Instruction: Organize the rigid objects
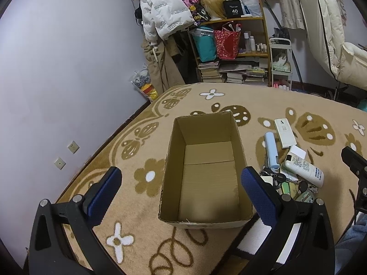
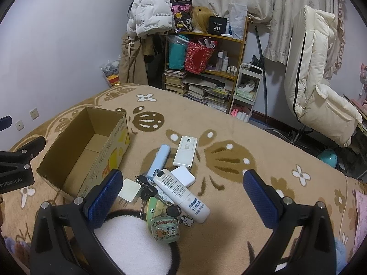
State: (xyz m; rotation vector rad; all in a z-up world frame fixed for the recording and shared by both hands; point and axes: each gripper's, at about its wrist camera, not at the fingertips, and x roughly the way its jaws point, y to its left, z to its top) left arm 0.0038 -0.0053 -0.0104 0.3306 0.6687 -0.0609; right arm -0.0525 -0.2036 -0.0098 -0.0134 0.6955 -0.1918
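Surface: patterned blanket (image 2: 229,123) on what looks like a bed; everything rests on it.
Box: open cardboard box (image 1: 204,171), empty as far as visible, just left of the item pile.
Items: loose pile beside the box, with a white bottle (image 2: 183,194) lying across a white power bank (image 2: 184,176); blue cylinder (image 2: 158,162); white remote (image 2: 185,151) farthest away; white square charger (image 2: 129,189); keys (image 2: 146,190); green cartoon case (image 2: 164,229) nearest the camera.
Left tool (image 1: 181,197): fingers spread wide, holding nothing, hovering over the near end of the box.
Right tool (image 2: 183,197): fingers spread wide, empty, above the pile, roughly astride the bottle.
Step (judged): nothing boxed yet; first pick likely from the pile.
Risk 1: bottle is round and smooth; an off-centre pinch could squirt it out or roll it over the blanket.
Risk 2: items overlap and touch; closing on one may drag the keys or case along.
Risk 3: soft blanket gives under pressure, so a low approach could snag fabric.
Risk 4: light box may slide if bumped during a drop.
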